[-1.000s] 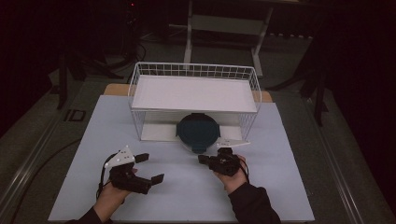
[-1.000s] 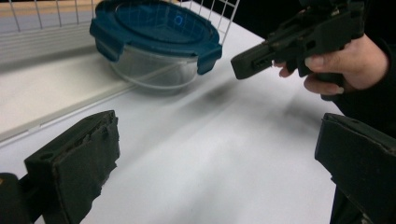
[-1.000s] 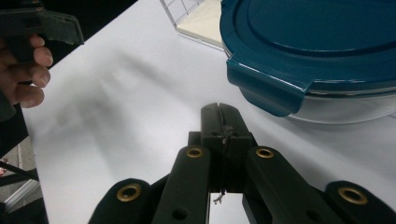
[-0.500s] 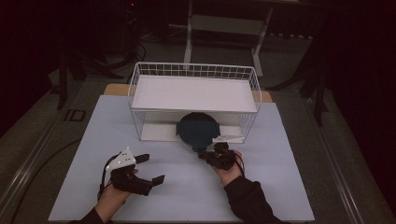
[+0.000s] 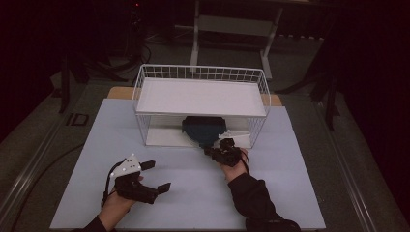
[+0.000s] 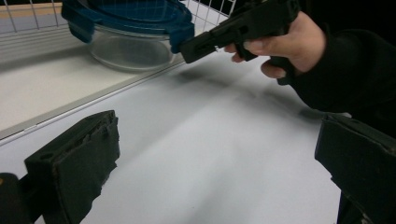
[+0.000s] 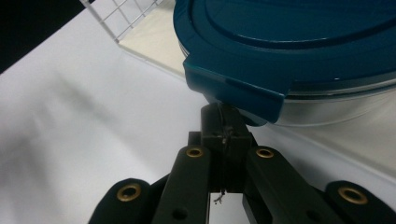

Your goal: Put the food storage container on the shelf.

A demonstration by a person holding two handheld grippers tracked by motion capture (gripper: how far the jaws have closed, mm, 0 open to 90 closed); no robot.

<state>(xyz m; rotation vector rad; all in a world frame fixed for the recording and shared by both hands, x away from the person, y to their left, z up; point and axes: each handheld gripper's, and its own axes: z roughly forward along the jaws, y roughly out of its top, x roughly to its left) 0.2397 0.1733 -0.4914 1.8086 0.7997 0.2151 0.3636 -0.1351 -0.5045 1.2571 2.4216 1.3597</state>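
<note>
One relation governs: glass container with blue lid sits on lower tier of wire rack, at 11 o'clock from right gripper in high view. Jaws pressed together, empty, tips against lid's clip tab. Left gripper gapes wide, empty, well apart at 7 o'clock of container. Right hand nearer. Judgement: push inward likely.

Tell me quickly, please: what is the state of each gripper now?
Left gripper: open, holding nothing, above the table.
Right gripper: shut, fingers together and empty, tips under a latch flap of the blue-lidded glass container.
</note>
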